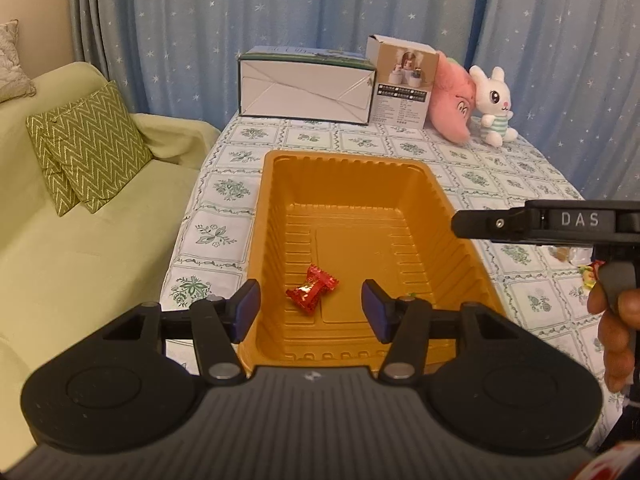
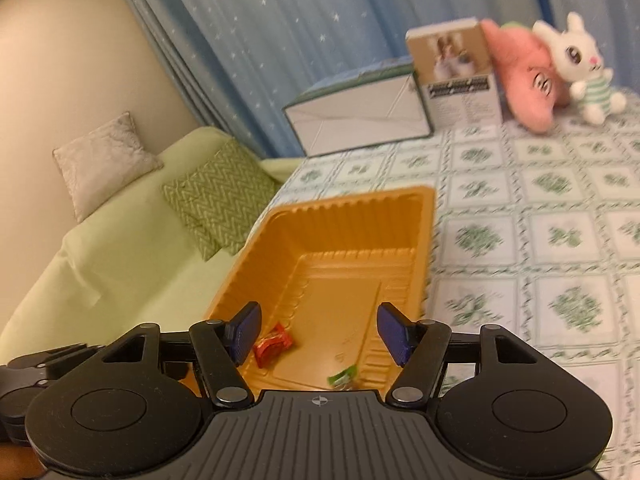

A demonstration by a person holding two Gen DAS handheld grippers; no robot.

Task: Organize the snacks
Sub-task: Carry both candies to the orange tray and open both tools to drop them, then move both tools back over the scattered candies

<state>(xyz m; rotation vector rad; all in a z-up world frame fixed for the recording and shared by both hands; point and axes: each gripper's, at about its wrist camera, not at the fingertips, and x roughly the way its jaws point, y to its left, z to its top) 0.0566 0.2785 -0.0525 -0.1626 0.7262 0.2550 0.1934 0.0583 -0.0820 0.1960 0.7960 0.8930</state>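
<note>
Left gripper [image 1: 310,312] fingers apart, empty, over orange tray [image 1: 276,168]; red candy [image 1: 312,294] lies on tray floor. Right gripper [image 2: 318,332] fingers apart, empty; green candy [image 2: 342,376] in tray. Risk: light tray near bench edge, a knock could shift it, spill candies.

**A cosy room with starry curtains**

Blue curtains [image 1: 320,8] with little white stars hang along the back. A cream wall [image 2: 68,52] stands at the left. A soft green sofa [image 1: 80,248] sits by the table. Two green zigzag pillows [image 1: 86,144] lean on it, and a pale pillow [image 2: 105,160] rests higher up. The table wears a white cloth [image 2: 540,208] with green leaf squares. The light is warm and dim.
</note>
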